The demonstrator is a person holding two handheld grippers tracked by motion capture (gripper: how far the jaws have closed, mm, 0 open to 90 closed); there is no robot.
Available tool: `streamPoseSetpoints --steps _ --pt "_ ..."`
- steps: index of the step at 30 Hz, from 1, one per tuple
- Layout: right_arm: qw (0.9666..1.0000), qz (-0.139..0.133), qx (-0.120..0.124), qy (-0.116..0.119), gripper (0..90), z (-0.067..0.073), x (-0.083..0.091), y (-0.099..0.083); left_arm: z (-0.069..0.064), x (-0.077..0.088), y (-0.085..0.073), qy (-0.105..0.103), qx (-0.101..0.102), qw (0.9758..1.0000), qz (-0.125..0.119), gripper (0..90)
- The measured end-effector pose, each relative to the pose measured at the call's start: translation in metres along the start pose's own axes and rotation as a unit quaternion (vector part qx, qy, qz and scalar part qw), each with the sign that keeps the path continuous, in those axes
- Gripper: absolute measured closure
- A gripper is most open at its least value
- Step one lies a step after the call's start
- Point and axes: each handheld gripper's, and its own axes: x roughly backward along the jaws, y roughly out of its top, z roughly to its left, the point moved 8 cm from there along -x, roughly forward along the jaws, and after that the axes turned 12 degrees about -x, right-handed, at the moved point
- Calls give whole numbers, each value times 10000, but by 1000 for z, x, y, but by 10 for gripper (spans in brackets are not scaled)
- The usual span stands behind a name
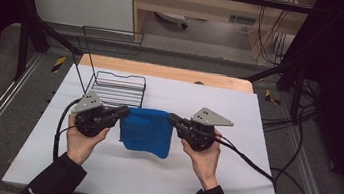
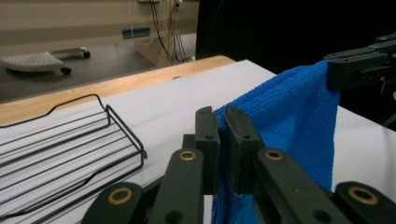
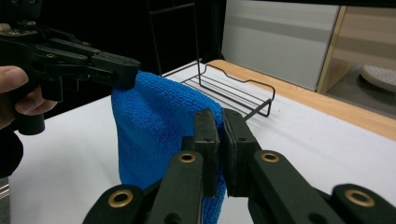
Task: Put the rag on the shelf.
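Nearest the camera, two forearms in dark sleeves were seen. The left gripper [image 1: 122, 112] was clenched on the left top corner of the blue cloth [image 1: 147, 130]; the right gripper [image 1: 173, 119] was clamped on the right corner. The cloth was held hanging above the white table [image 1: 149, 175], near the wire rack [image 1: 116, 88]. A thin corner pinch could be lost if the cloth were pulled taut. The cloth's lower hem contact was hard to judge.
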Motion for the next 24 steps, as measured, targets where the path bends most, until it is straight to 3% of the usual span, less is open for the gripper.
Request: streamPoseSetpoints --steps 24 --pt "9977 -660 172 57 862 22 2 35 11 24 32 287 -119 9980 -551 842"
